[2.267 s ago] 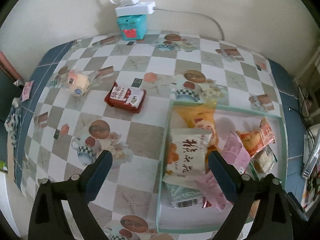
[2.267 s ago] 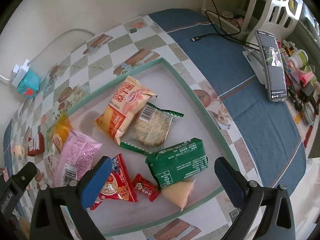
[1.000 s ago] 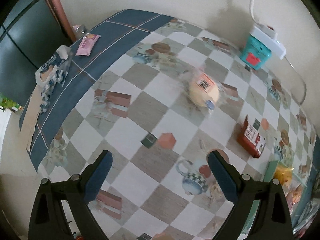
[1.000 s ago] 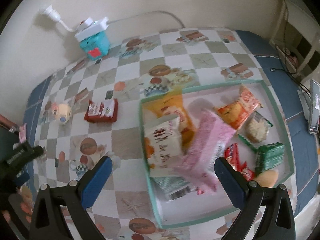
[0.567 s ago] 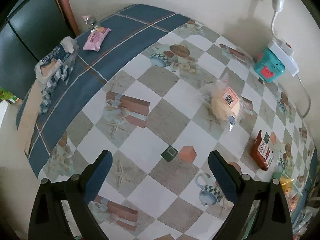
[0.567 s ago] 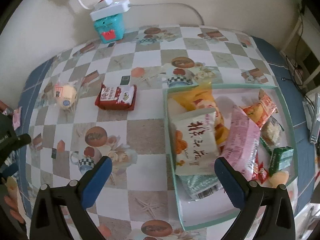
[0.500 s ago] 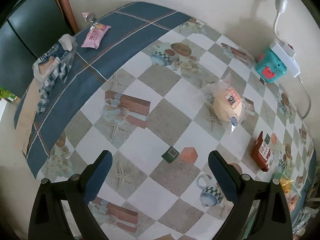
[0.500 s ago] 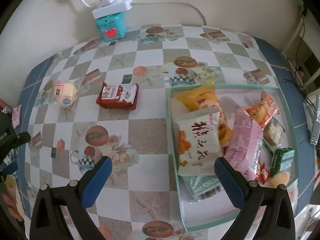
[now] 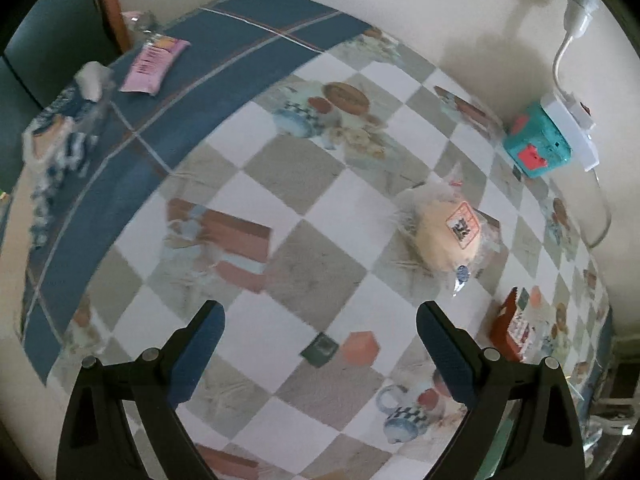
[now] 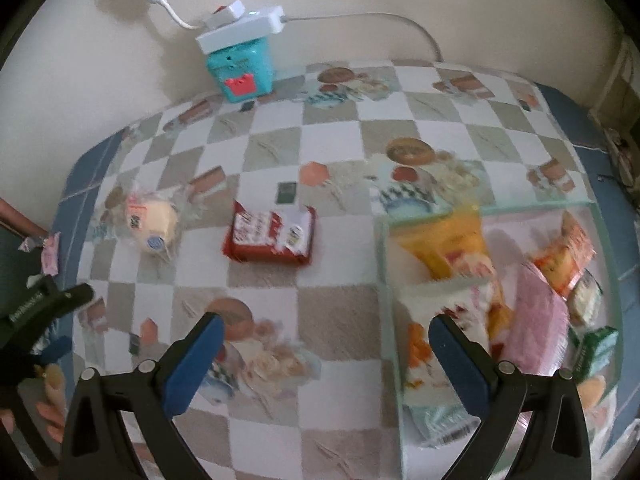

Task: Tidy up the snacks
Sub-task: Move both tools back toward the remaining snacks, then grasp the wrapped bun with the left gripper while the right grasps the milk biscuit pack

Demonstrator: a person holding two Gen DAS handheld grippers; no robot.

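In the left wrist view, the left gripper [image 9: 320, 322] hangs over a table covered with a checked grey-and-white oilcloth [image 9: 316, 216] that has a dark blue border, its two blue-padded jaws spread wide with only bare cloth between them. Right of centre lies a round pale bun in a clear wrapper with an orange label [image 9: 448, 236], and at the lower right edge a flat red snack packet [image 9: 514, 332] shows beside the right jaw. A small pink wrapped bar [image 9: 154, 64] rests on the blue border at the upper left, with a blue-and-white patterned bag [image 9: 56, 148] below it at the left edge. At the upper right, a teal box with a red mark [image 9: 536, 146] stands against the wall under a white power strip [image 9: 572, 128]. In the right wrist view, the right gripper [image 10: 326, 336] is likewise wide apart and holds nothing. The red snack packet [image 10: 272, 236] sits at the centre of the frame, the wrapped bun [image 10: 150, 218] to its left. A shallow tray with a pale green rim [image 10: 386, 280] fills the right side, holding a jumble of packets, blurred: a yellow-orange bag [image 10: 448, 240], a white bag with red print [image 10: 452, 312], a pink pouch [image 10: 536, 332], an orange packet [image 10: 564, 260] and a small green box [image 10: 596, 348]. The left gripper's black frame [image 10: 40, 308] shows at the left edge.
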